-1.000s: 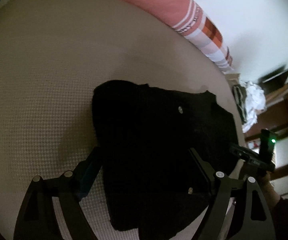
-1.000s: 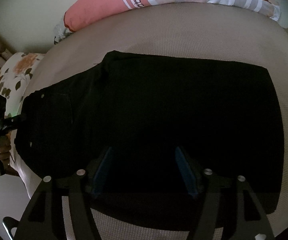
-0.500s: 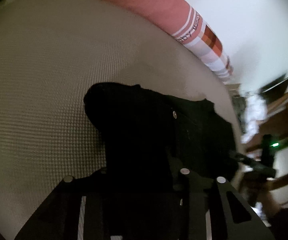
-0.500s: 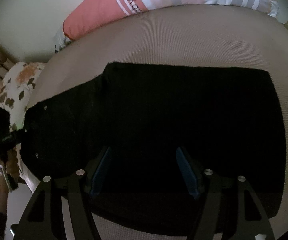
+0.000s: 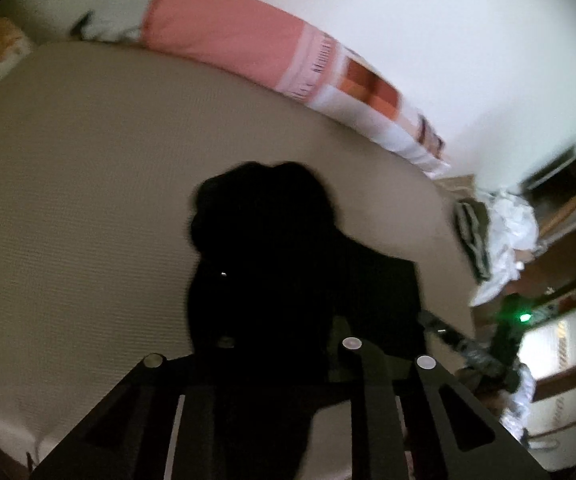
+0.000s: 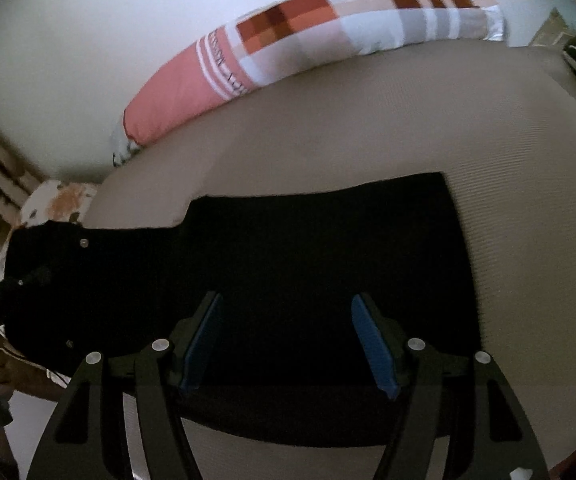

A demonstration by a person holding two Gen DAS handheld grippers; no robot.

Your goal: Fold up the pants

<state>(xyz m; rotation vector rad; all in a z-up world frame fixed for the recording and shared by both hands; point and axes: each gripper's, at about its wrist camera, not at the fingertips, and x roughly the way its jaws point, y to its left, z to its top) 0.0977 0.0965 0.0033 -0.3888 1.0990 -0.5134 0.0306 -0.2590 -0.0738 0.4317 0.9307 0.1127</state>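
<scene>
Your left gripper (image 5: 283, 344) is clenched on the soft black fabric pants (image 6: 308, 248), bunching them above the beige woven mattress (image 6: 368, 128); your right gripper (image 6: 285, 340) hovers spread over the flat legs. Limp, light cloth sags, so grip hems or waistband.

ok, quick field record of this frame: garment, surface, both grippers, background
garment: black pants, waist end bunched and lifted
surface: beige mattress
left gripper: shut on pants
right gripper: open, above the leg section
background: pink checked bolster pillow along the white wall
</scene>
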